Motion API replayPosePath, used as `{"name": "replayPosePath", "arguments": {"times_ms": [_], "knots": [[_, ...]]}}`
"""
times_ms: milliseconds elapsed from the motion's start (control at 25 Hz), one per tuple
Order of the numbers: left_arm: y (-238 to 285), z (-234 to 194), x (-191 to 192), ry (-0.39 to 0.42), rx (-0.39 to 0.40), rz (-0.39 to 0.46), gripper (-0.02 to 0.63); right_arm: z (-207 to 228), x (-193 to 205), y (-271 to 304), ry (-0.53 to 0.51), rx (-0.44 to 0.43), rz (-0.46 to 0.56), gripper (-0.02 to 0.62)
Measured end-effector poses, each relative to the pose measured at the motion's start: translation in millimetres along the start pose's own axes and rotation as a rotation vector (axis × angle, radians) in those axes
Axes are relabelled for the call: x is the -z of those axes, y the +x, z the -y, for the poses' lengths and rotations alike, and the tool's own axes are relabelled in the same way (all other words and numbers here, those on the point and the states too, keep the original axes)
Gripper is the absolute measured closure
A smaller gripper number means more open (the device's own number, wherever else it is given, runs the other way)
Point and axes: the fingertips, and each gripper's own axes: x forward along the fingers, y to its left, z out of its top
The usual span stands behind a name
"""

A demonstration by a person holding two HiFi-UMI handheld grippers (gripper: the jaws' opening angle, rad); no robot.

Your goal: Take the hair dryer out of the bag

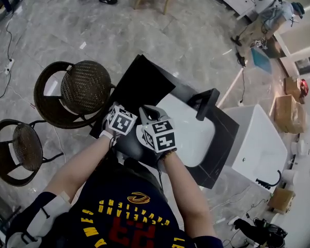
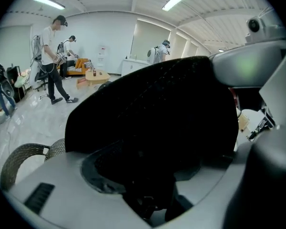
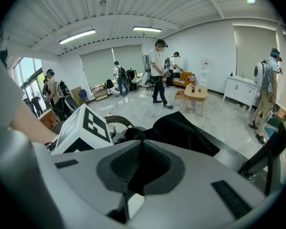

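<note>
The black bag [image 1: 139, 79] lies on the black countertop [image 1: 228, 133], spread toward the far left. Both grippers meet at its near end. My left gripper [image 1: 127, 109] is open; in the left gripper view the dark bag [image 2: 152, 109] fills the space ahead of its wide-set jaws [image 2: 152, 171], and I cannot tell whether the pads touch it. My right gripper [image 1: 151, 113] is shut, its pads [image 3: 133, 163] pressed together with the bag's fabric [image 3: 181, 132] rising straight from the tips [image 3: 140, 144]. The left gripper's marker cube [image 3: 83, 128] sits close beside it. No hair dryer shows in any view.
A white sink basin [image 1: 194, 133] with a black faucet [image 1: 206, 103] lies just right of the grippers. Two wicker chairs [image 1: 85, 87] [image 1: 20, 146] stand at the left, a white bathtub [image 1: 258, 146] at the right. Several people [image 3: 158, 70] stand around the room.
</note>
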Motion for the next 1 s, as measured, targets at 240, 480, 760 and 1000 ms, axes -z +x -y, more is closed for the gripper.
{"name": "replayPosePath", "arguments": {"times_ms": [240,480,760,1000], "knots": [[0,-4,1,-0.013,-0.082,-0.01,0.365,7,3,0,0.011,-0.005,0.014,0.575],[22,-7,6,0.012,-0.103,-0.087,0.302,11,7,0,0.022,-0.015,0.007,0.575],[32,-4,0,0.081,-0.083,-0.099,0.305,19,11,-2,0.06,-0.006,0.013,0.575],[23,-9,7,0.086,-0.075,-0.084,0.349,20,14,-4,0.07,0.002,0.012,0.575]]}}
